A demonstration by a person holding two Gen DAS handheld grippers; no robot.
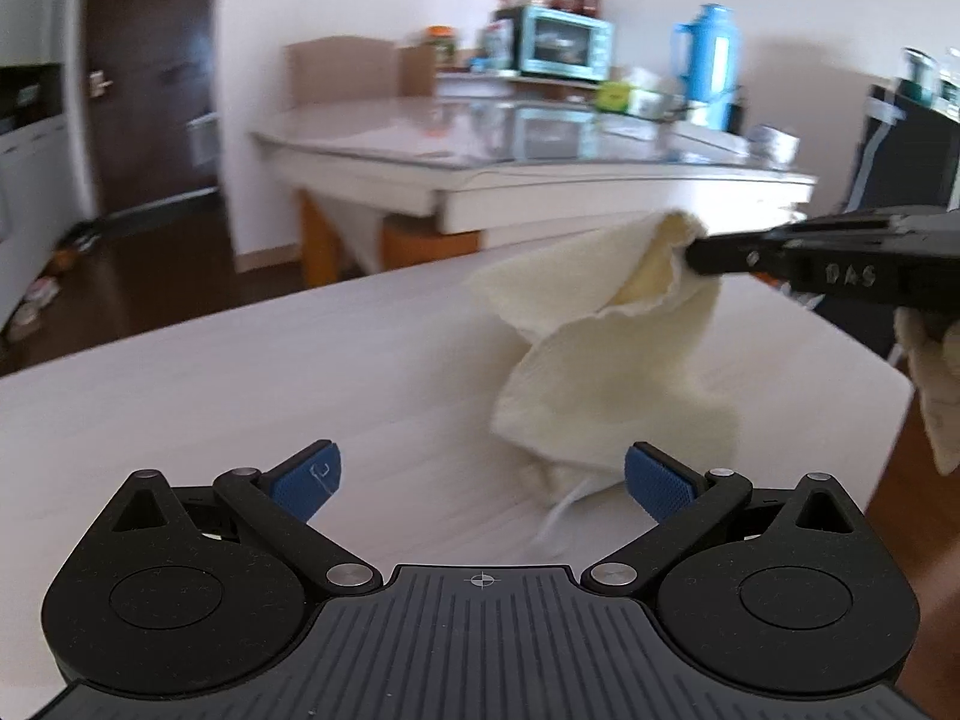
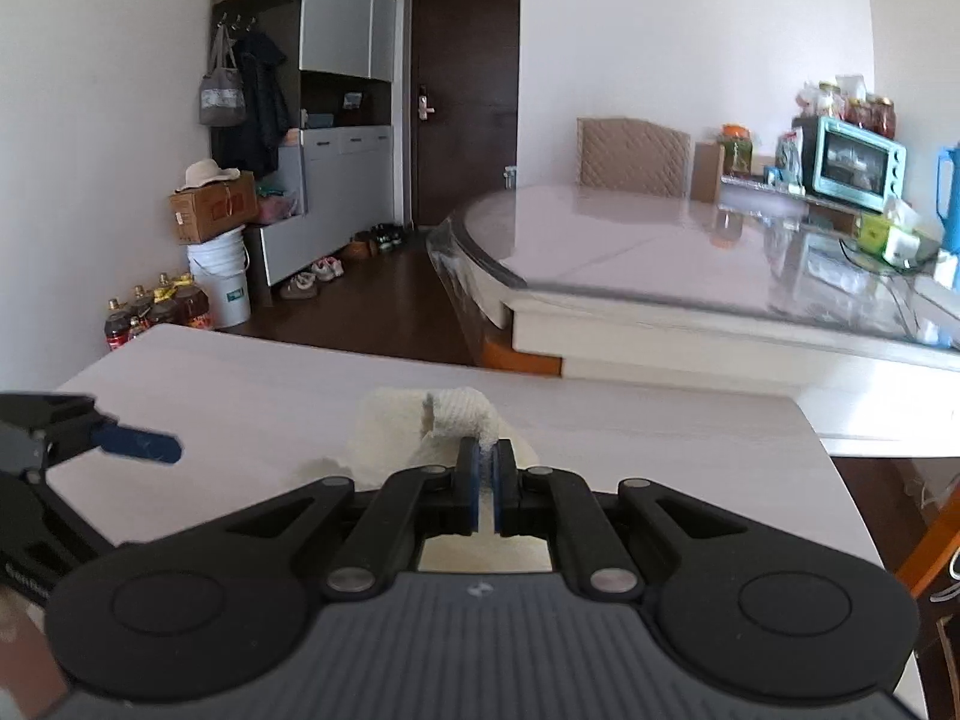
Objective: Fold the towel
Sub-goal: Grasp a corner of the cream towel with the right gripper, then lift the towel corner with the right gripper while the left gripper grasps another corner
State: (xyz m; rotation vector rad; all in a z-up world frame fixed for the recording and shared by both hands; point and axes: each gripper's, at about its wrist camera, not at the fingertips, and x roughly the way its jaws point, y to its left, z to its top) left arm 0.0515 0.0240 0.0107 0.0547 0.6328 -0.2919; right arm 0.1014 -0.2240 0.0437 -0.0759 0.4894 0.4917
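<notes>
The left tongs sit low over the near part of the pale desk, level with its surface, their blue pads spread wide with nothing between them. In the right wrist view they come in from the left edge of the desk, one blue finger pointing across the bare top, apart from the cloth. Much open desk lies to their left and ahead, as far as the far edge, beyond which is dark floor.

Right of centre, the cream towel hangs in a crumpled drape, its lower bunch and a thin loose tag resting on the desk just ahead of the left tongs' right pad. Its upper corner is lifted clear of the surface.

The right tongs reach in from the right edge, held about level above the desk, and are pressed together on that raised corner. Their own camera shows the pads pinching a strip of the waffle-textured towel, which curls over the tips. A gloved hand shows beneath them at the right edge. The desk's right corner lies just beyond the towel, and a second, glass-topped table stands well apart behind.
</notes>
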